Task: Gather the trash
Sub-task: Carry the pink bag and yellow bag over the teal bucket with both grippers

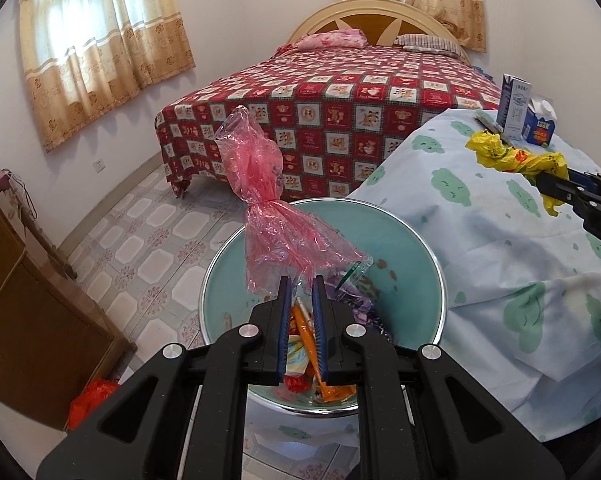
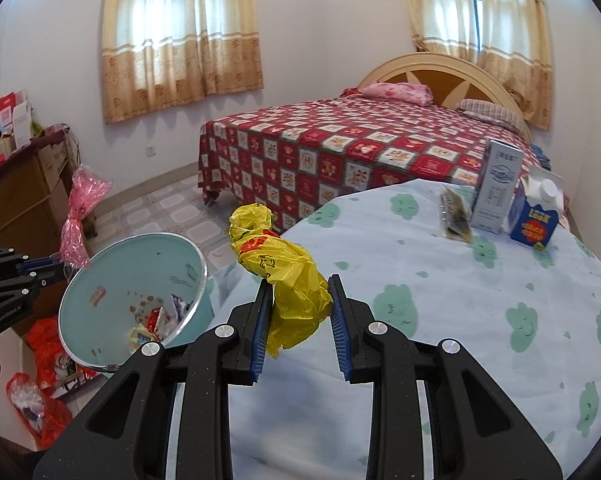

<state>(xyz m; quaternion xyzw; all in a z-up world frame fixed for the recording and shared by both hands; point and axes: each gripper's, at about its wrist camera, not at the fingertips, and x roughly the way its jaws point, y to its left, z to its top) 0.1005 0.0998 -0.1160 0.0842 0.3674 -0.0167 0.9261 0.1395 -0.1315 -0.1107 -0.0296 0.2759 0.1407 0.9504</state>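
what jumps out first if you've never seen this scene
Two knotted plastic bags grab the eye: a pink bag pinched by the left gripper above the light blue trash bin, and a yellow bag between the right gripper's fingers over the cloud-print tablecloth. Behind is a red patterned bed.

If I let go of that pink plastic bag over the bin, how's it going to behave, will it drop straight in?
Probably not cleanly. The pink plastic bag is thin, crinkled film knotted at its middle, so it likely weighs almost nothing and may flutter. It stands up from the left hand-held gripper, so it holds some shape but should crumple easily. Part of it hangs outside the teal trash bin rim; it might snag there.
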